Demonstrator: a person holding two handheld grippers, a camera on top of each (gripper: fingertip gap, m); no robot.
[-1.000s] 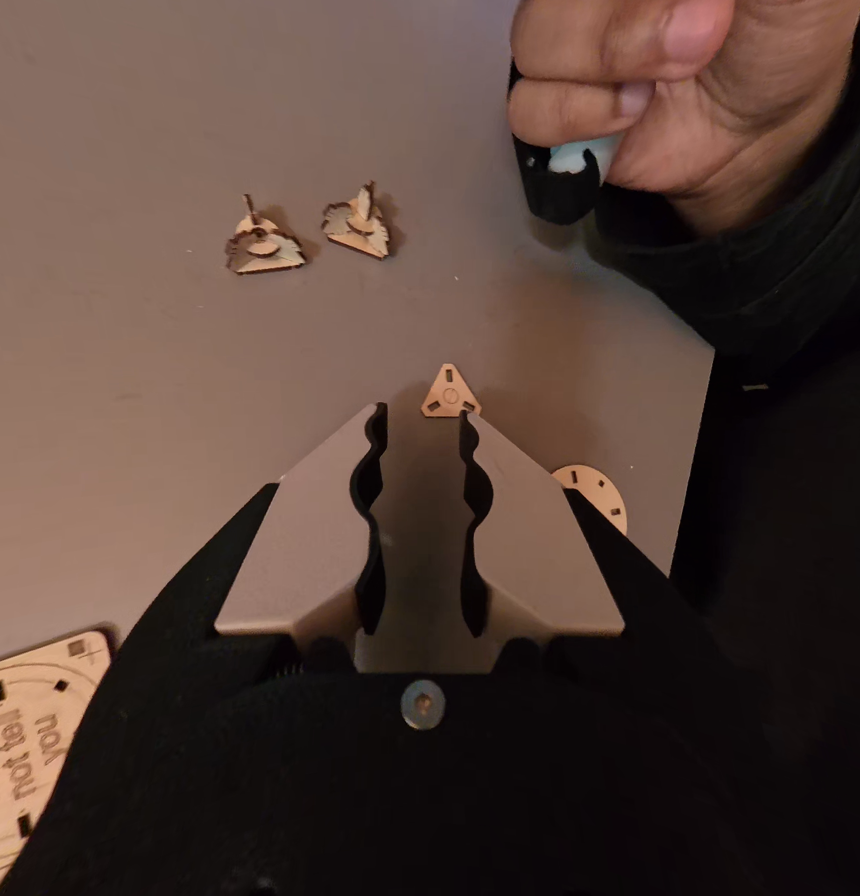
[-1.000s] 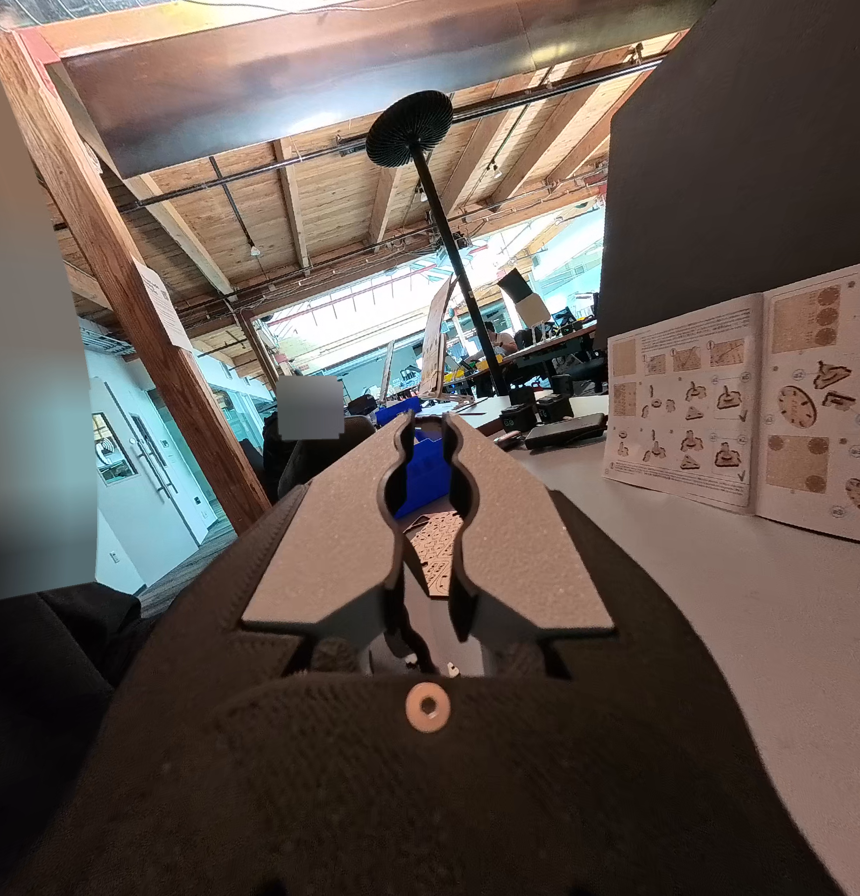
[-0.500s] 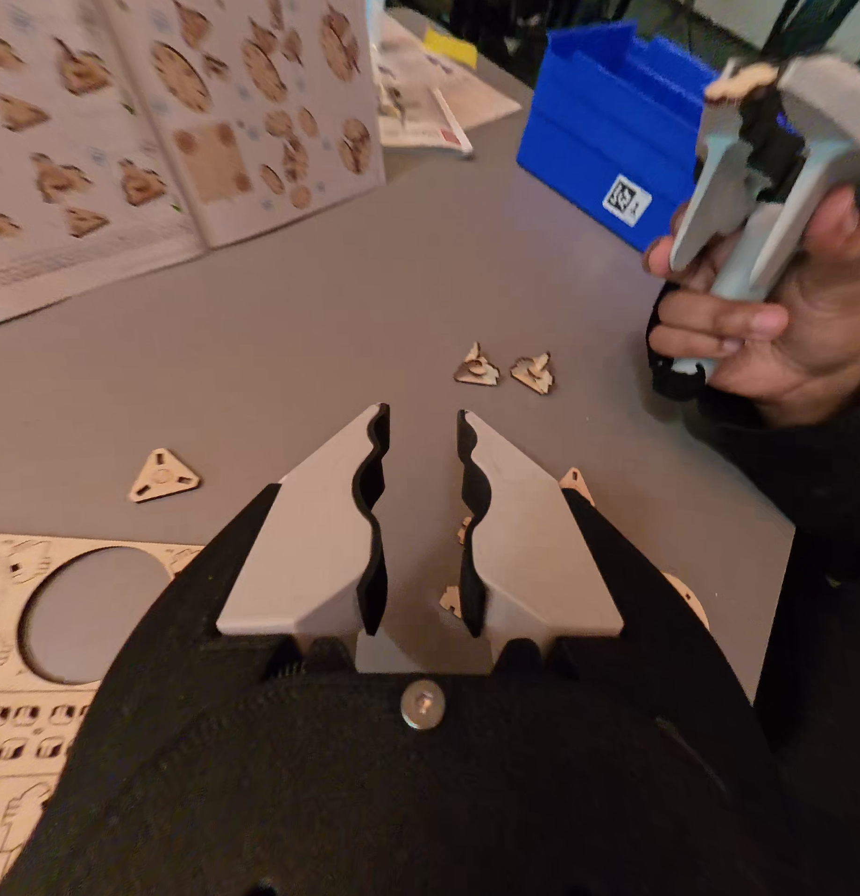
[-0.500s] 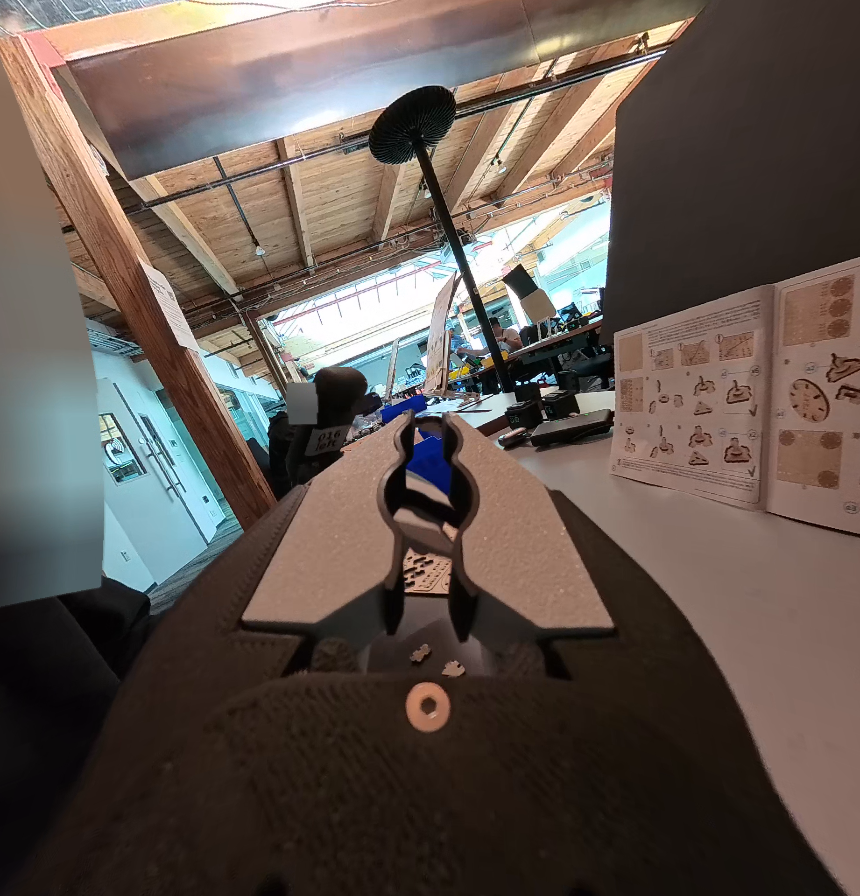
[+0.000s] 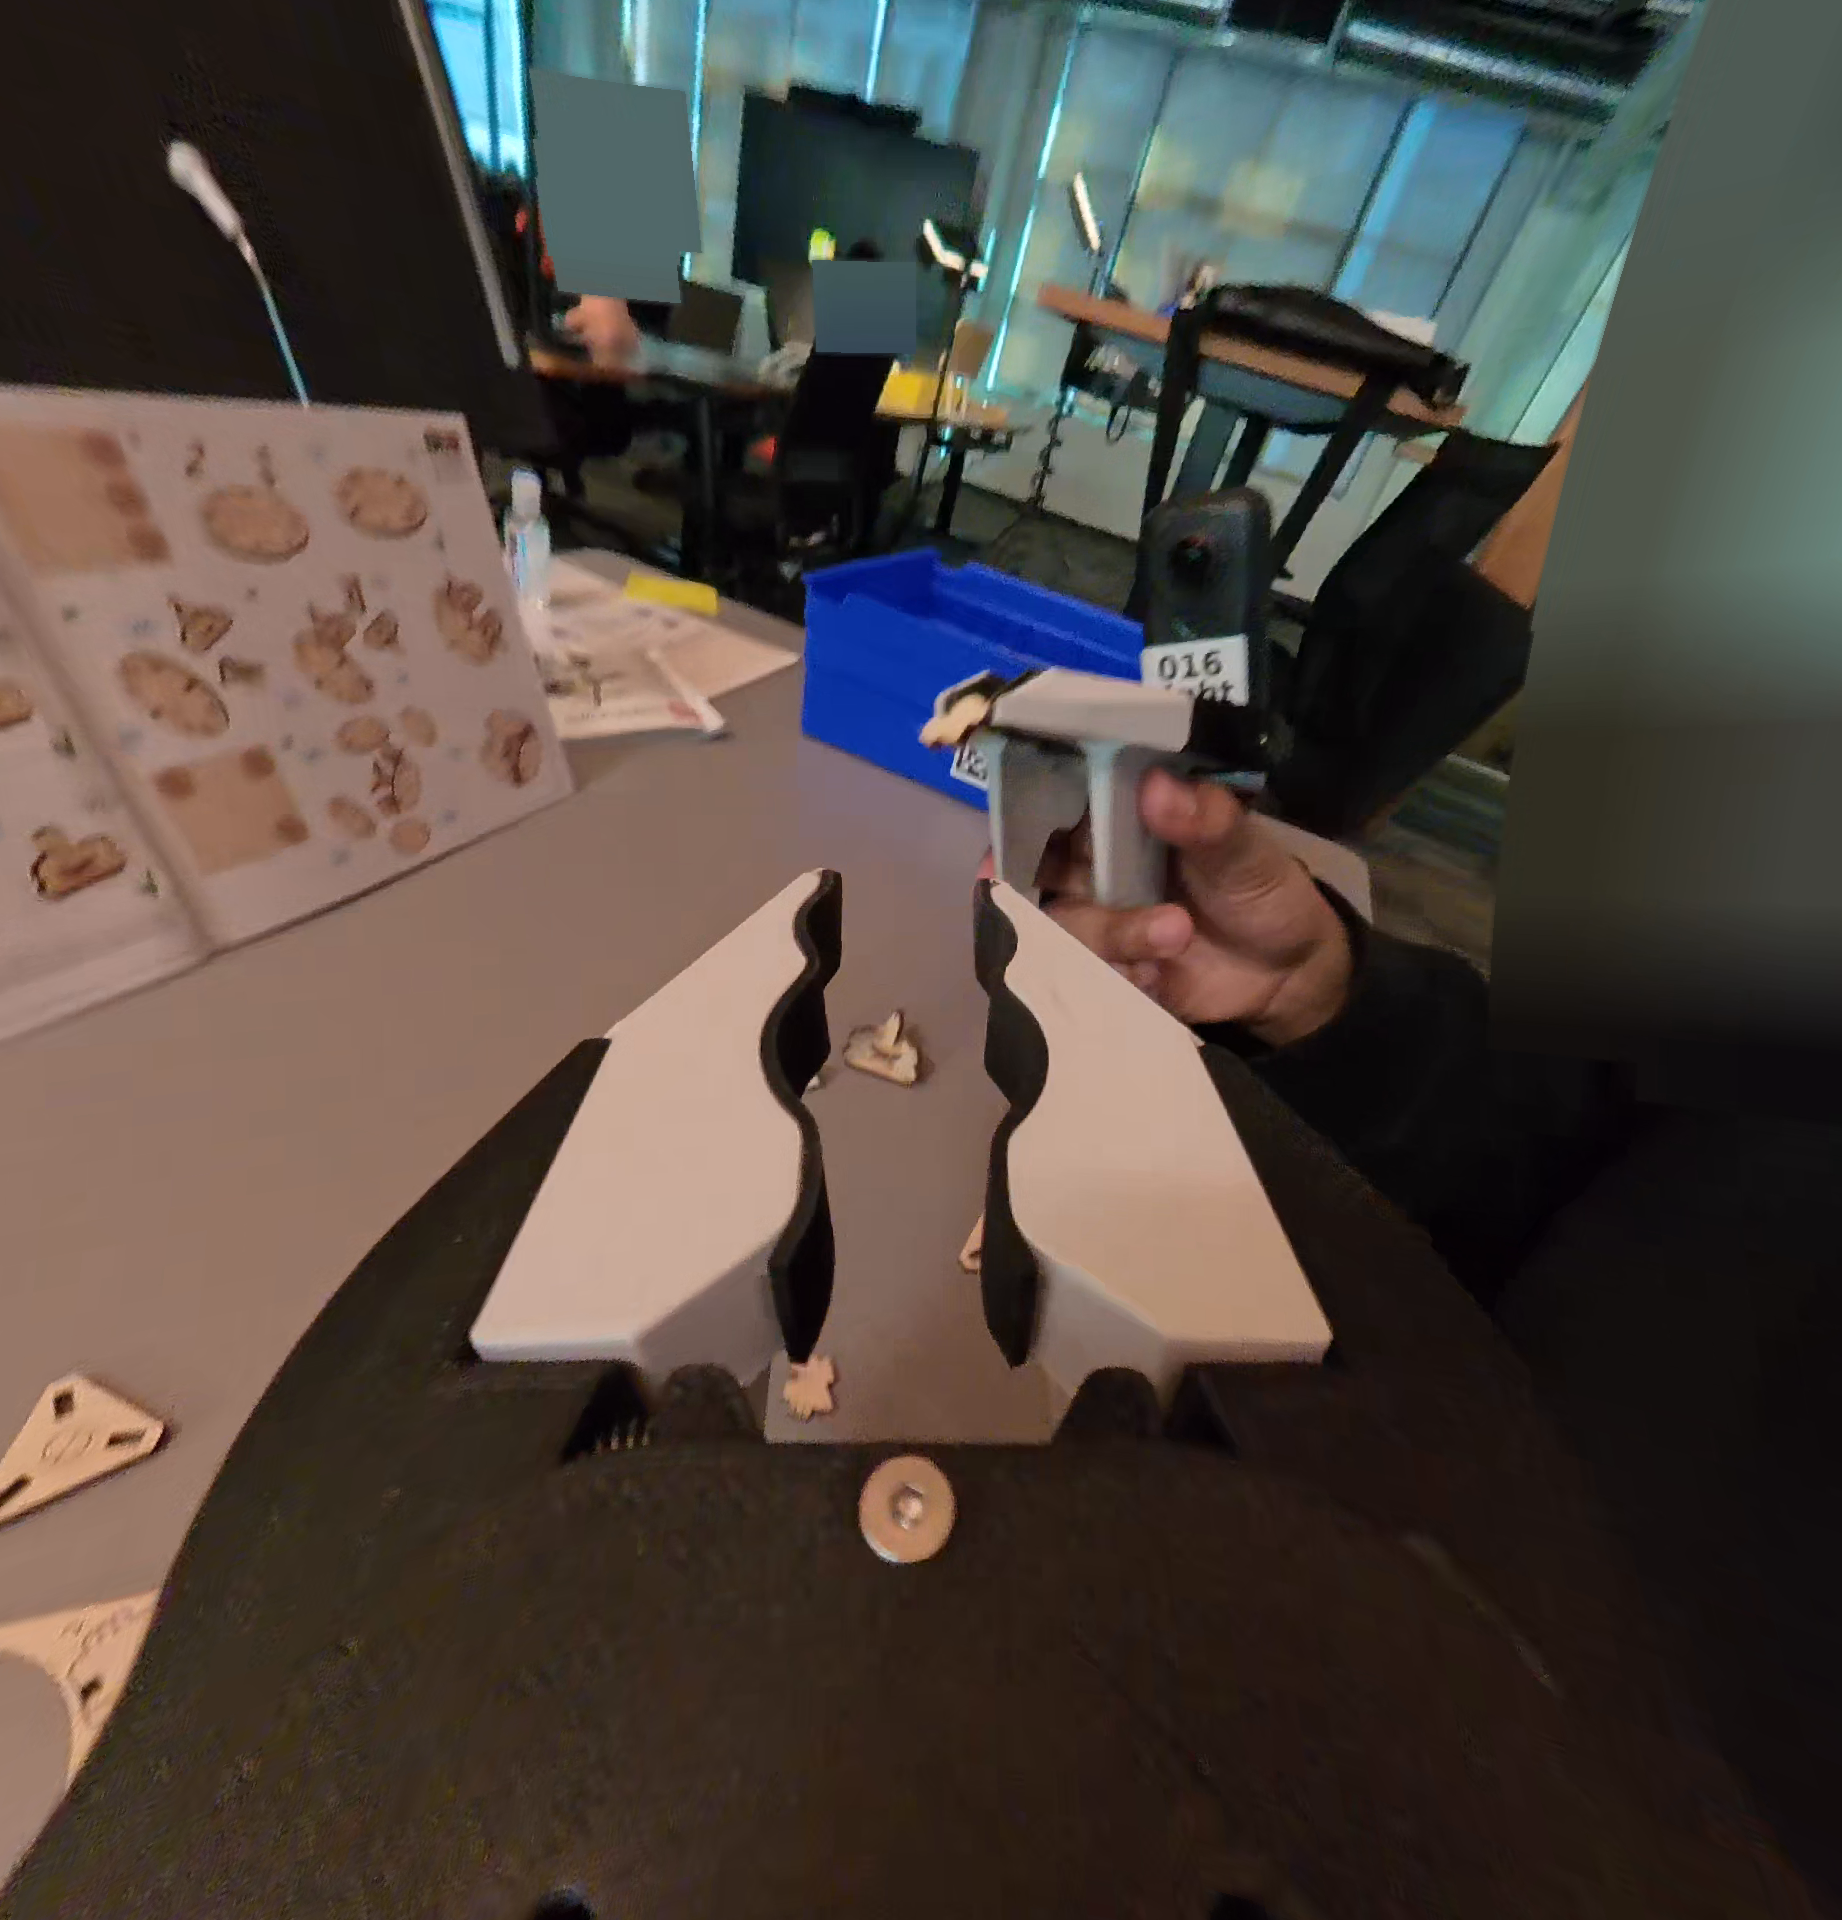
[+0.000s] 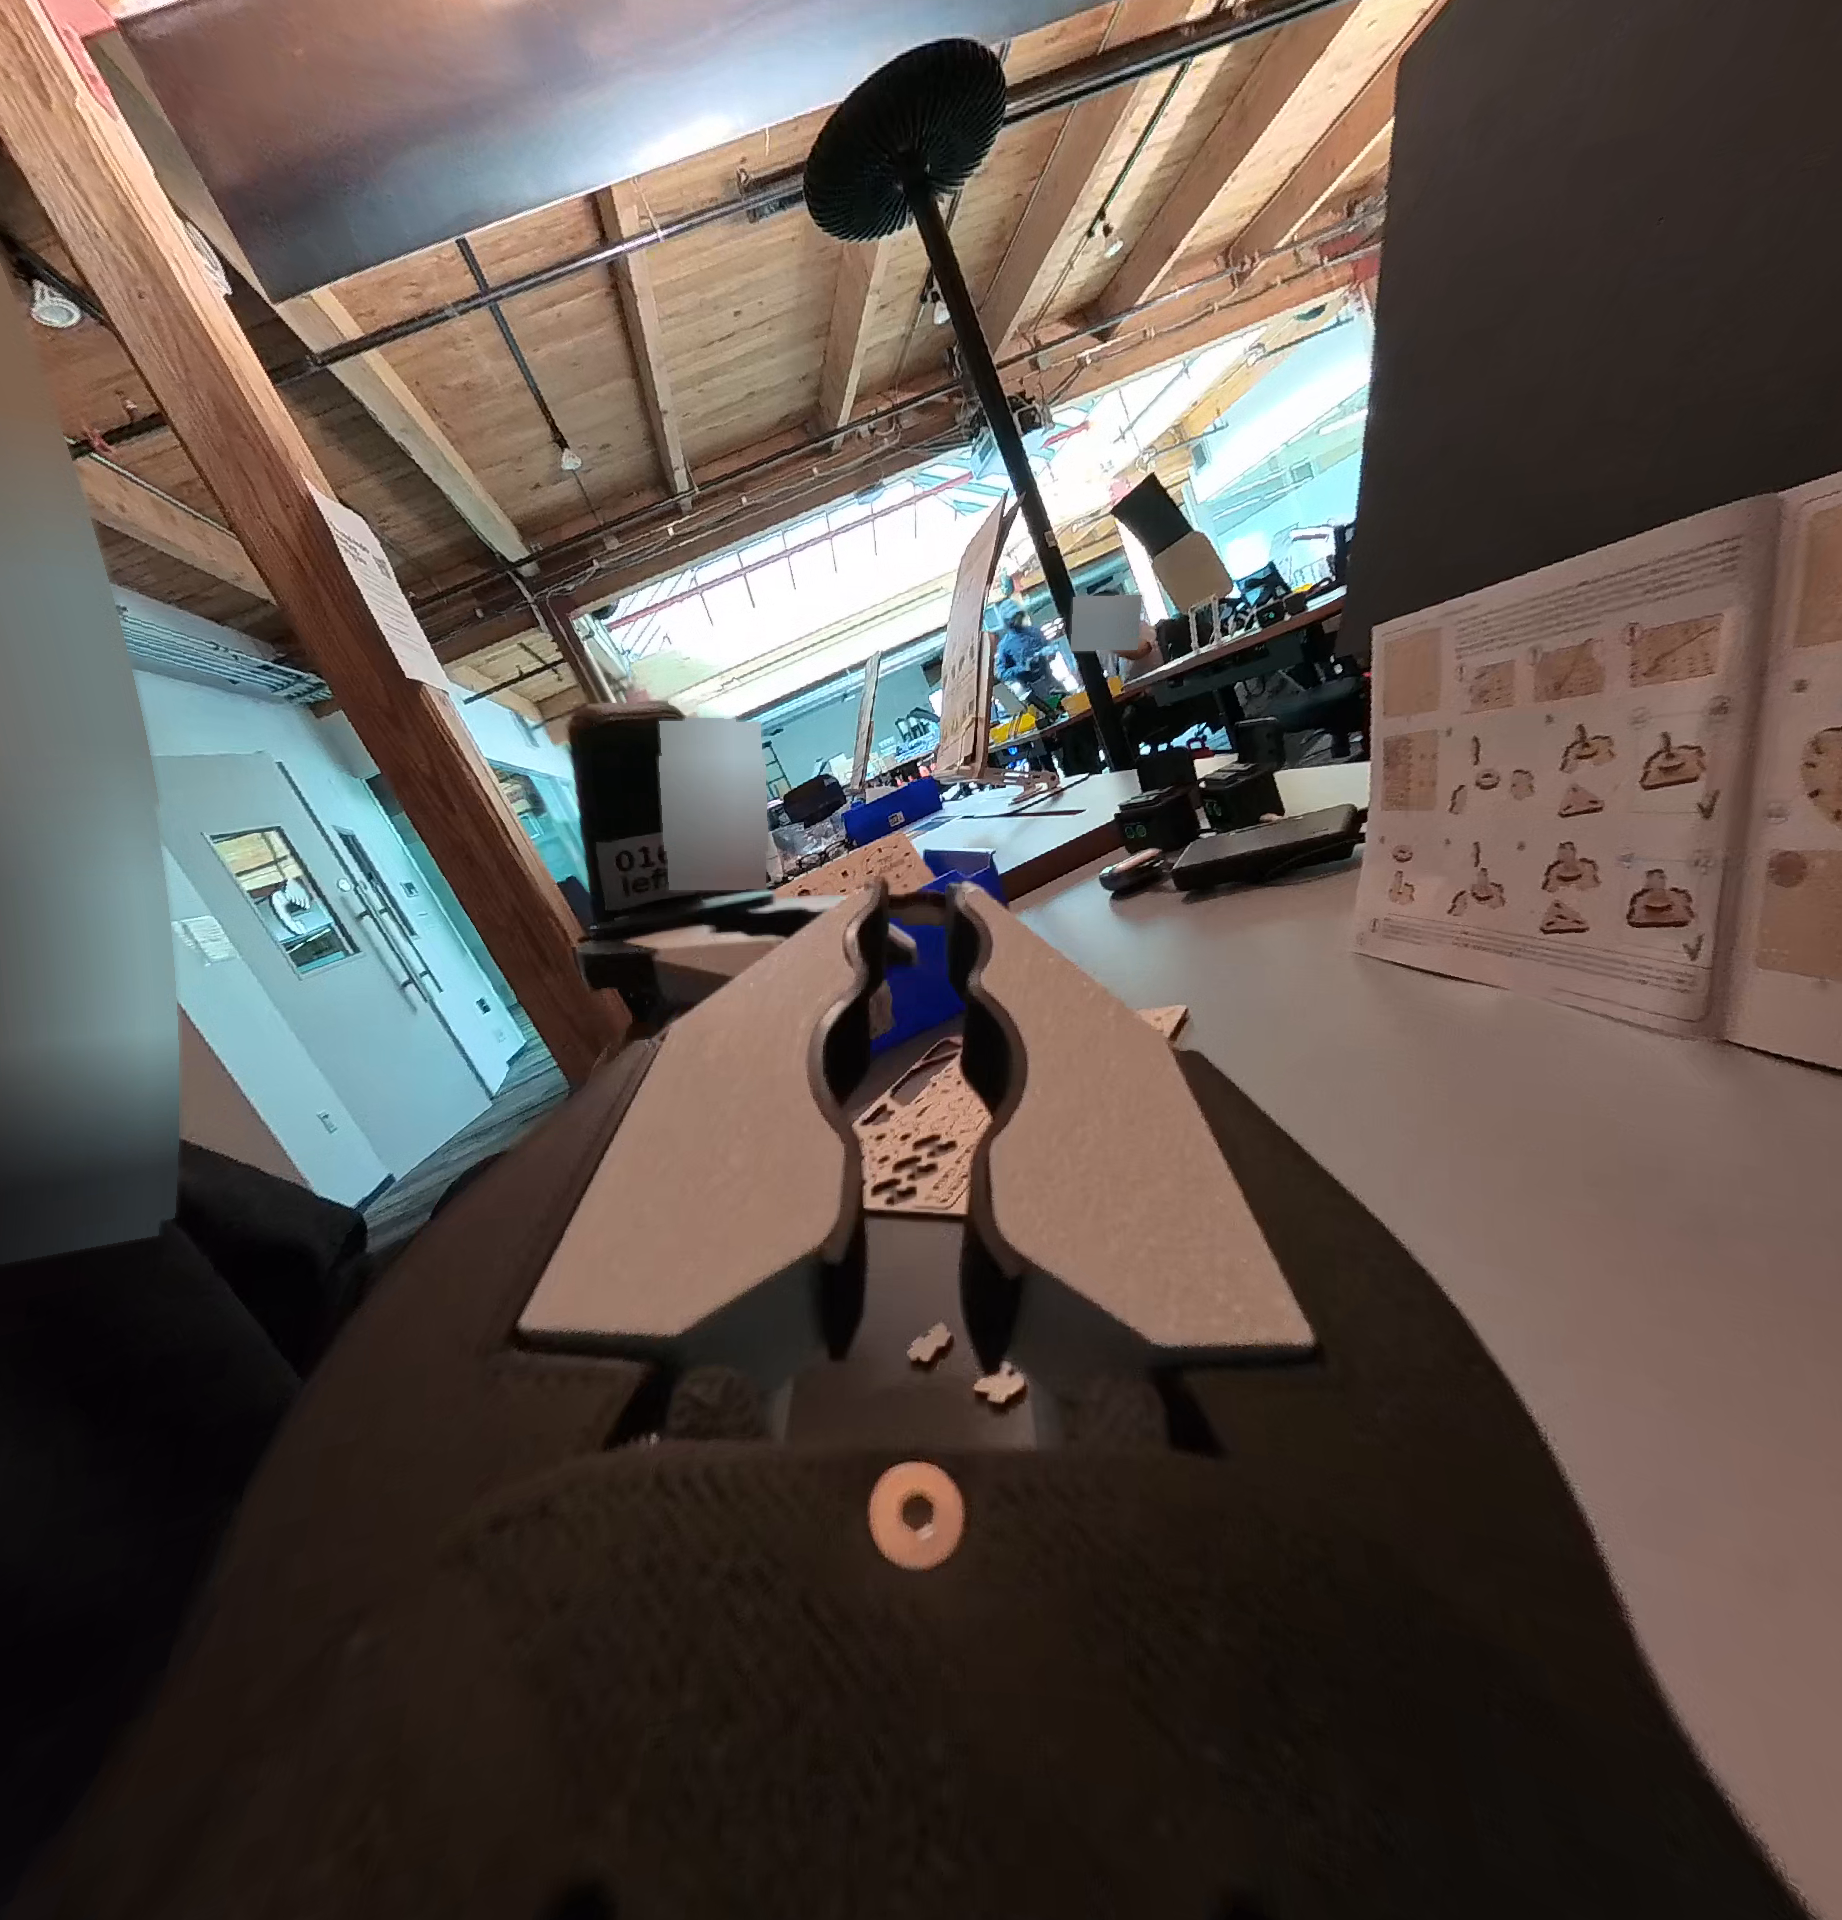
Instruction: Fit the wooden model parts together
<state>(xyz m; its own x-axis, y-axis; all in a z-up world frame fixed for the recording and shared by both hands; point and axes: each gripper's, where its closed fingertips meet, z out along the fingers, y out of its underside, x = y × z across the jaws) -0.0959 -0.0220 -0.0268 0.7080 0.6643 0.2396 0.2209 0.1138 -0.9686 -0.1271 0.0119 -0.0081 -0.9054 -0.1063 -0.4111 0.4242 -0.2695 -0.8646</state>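
Left gripper (image 5: 906, 894): fingers spread, bare, above table (image 5: 377, 1039). Right gripper (image 5: 974, 712), at 1 o'clock: fingers pinching small wooden piece (image 5: 961, 709).

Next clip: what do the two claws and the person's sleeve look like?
Both claws share one build: a black, rough-textured body, two pale grey wedge-shaped fingers lined with wavy black pads, and a silver screw below them. The right claw has a grey handle and trigger, a black camera on top and a white label. The sleeve is black.
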